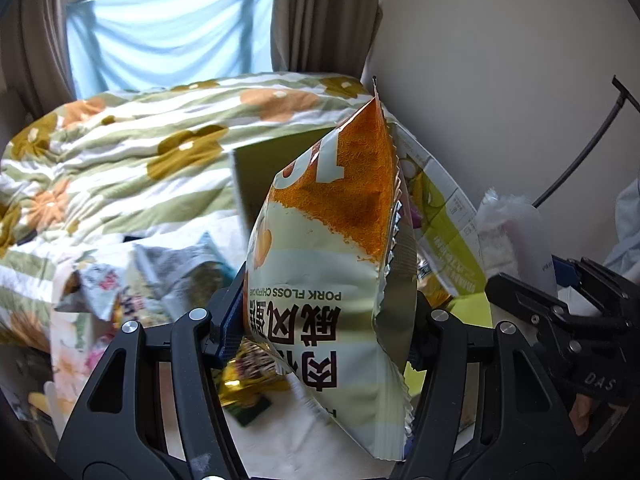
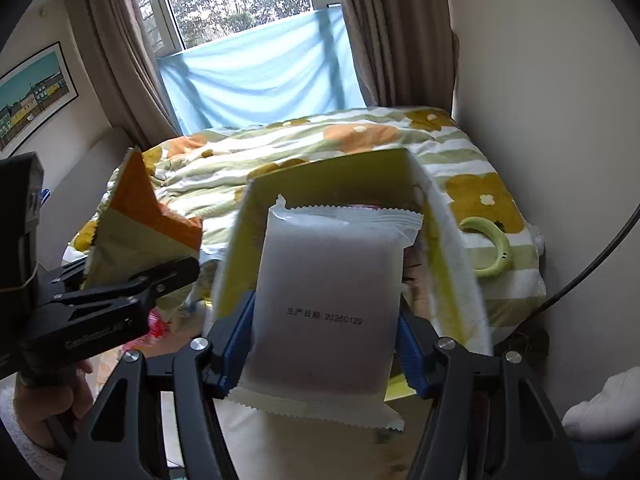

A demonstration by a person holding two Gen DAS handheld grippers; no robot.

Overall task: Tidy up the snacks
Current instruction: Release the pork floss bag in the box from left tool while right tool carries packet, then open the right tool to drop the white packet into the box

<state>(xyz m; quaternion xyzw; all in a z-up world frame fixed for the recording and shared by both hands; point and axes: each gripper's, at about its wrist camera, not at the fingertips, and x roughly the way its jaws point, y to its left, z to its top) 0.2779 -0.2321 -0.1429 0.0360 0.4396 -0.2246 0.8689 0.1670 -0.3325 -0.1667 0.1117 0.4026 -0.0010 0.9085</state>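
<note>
Left gripper (image 1: 328, 320) clenched on orange-and-cream foil snack bag (image 1: 332, 248), right gripper (image 2: 326, 344) on frosted white wrapped packet (image 2: 330, 300). Keep both level, lower squarely into yellow-green cardboard box (image 2: 236, 240), then release.

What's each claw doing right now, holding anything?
Left claw: closed on the orange snack bag.
Right claw: closed on the white packet.

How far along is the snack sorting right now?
Done: some items already sit inside the yellow-green box. In hand: left gripper holds a pork floss cake bag; right gripper holds a white packet. Left: loose packets beside the box.
</note>
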